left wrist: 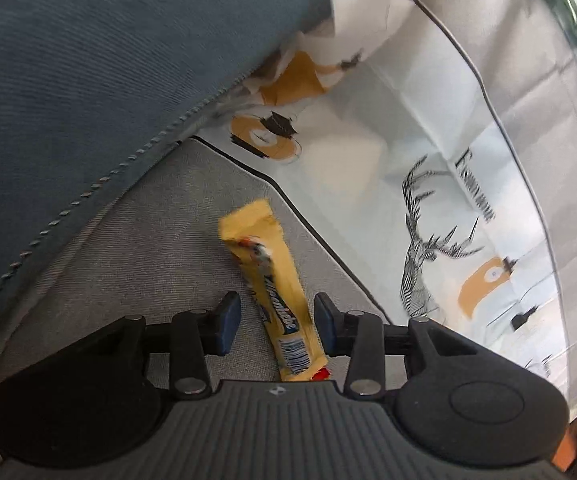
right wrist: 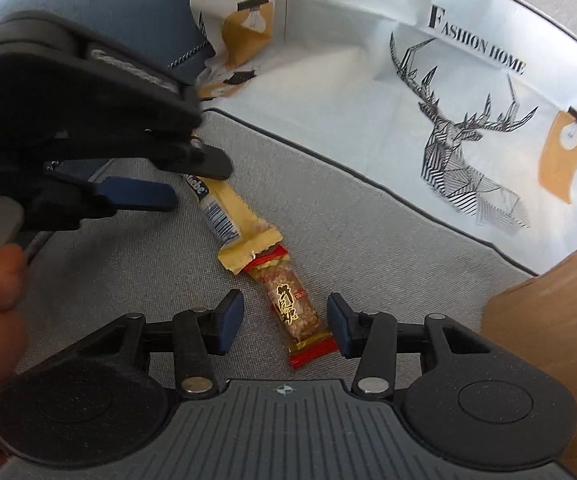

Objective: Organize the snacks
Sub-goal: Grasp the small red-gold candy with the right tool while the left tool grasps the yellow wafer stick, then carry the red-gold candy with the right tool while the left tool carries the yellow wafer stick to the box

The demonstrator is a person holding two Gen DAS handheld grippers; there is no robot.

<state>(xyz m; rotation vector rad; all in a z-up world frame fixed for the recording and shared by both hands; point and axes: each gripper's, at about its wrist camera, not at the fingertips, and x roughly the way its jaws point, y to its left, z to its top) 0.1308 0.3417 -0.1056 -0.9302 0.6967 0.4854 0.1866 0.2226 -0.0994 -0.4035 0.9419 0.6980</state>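
The grey cushion [right wrist: 328, 184] lies bare on both sides of the two snacks, so there is room to come down beside them. The yellow bar [left wrist: 276, 292] and the red-ended snack [right wrist: 292, 308] touch end to end, leaving no gap between them. The white storage box [right wrist: 468, 92] walls off the far edge, and a blue pillow [left wrist: 108, 80] crowds the left. The left gripper [right wrist: 192, 184] hangs over the yellow bar, blocking that approach. A brown cardboard box [right wrist: 560, 312] stands close on the right.
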